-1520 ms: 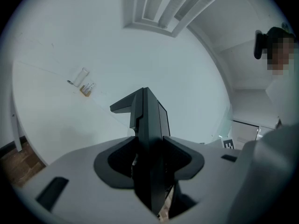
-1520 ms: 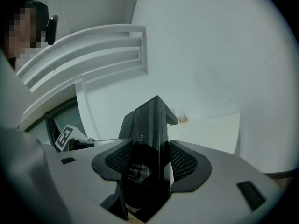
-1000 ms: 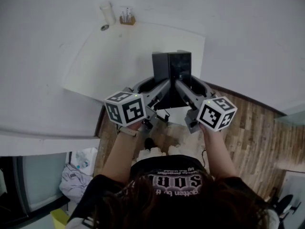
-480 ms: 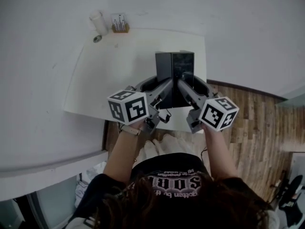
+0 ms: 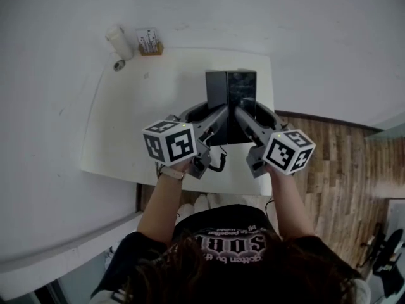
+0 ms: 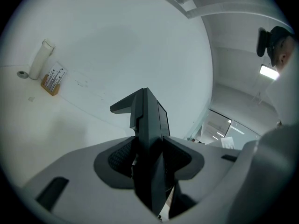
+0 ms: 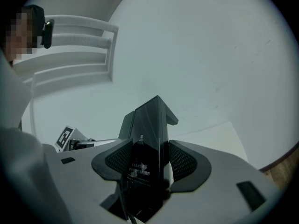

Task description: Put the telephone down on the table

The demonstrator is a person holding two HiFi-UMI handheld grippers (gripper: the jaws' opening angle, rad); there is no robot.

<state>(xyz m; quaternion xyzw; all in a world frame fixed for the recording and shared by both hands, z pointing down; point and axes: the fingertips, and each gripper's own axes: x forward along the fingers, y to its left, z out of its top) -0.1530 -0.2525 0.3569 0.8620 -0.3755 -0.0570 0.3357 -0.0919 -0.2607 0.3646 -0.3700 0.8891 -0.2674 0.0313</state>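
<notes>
The black telephone (image 5: 230, 100) hangs over the right part of the white table (image 5: 145, 119), held from both sides. My left gripper (image 5: 218, 114) is shut on its left edge, and my right gripper (image 5: 242, 113) is shut on its right edge. In the left gripper view the telephone (image 6: 148, 143) stands edge-on between the grey jaws. The right gripper view shows its glossy face (image 7: 148, 143) with small print, clamped between ribbed pads. A black cord (image 5: 218, 160) dangles below the telephone near the table's front edge. Whether the telephone touches the table cannot be told.
At the table's far left corner stand a white cylinder (image 5: 119, 42), a small round cap (image 5: 118, 65) and a little wooden holder (image 5: 149, 42). Wooden floor (image 5: 335, 170) lies to the right. White walls surround the table. The person's arms reach forward from below.
The table has slid nearer and lower in the head view, and the telephone now sits further over its surface. Both grippers keep their hold.
</notes>
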